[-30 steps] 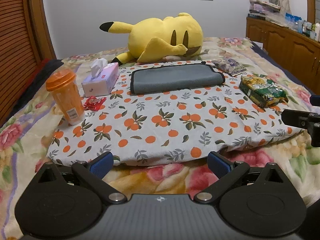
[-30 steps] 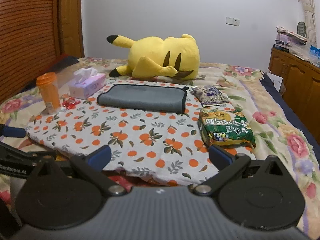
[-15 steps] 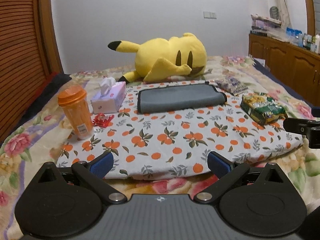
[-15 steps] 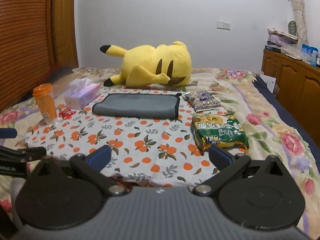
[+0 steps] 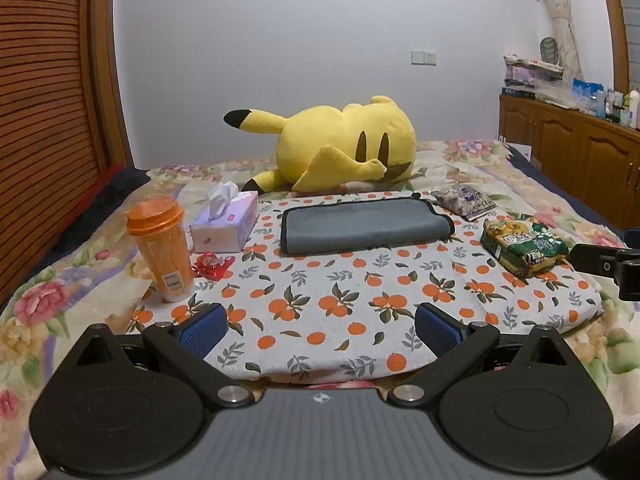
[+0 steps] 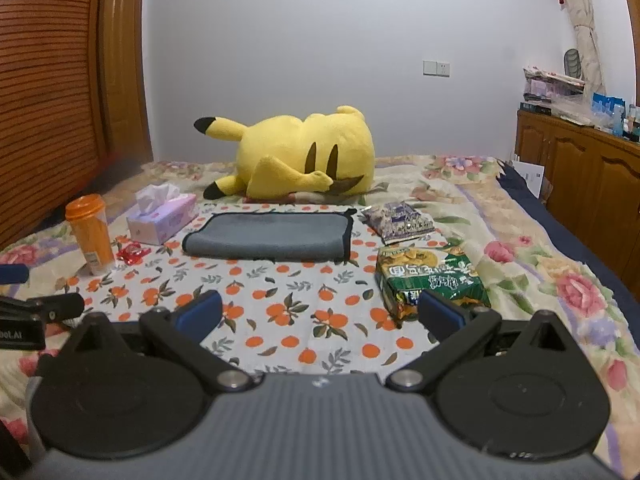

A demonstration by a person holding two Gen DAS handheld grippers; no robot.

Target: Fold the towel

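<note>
A grey towel with black trim lies folded flat at the far side of an orange-print cloth on the bed; it also shows in the right wrist view. My left gripper is open and empty, held above the cloth's near edge, well short of the towel. My right gripper is open and empty, also near the front of the cloth. Each gripper's side shows at the edge of the other view.
A yellow plush toy lies behind the towel. An orange cup, a tissue box and a red wrapper stand left. A green snack bag and a purple packet lie right. Wooden cabinets line the right wall.
Both grippers have tilted up and drawn back a little, so the bed scene sits lower in view. The towel and other objects have not moved. Both grippers stay open.
</note>
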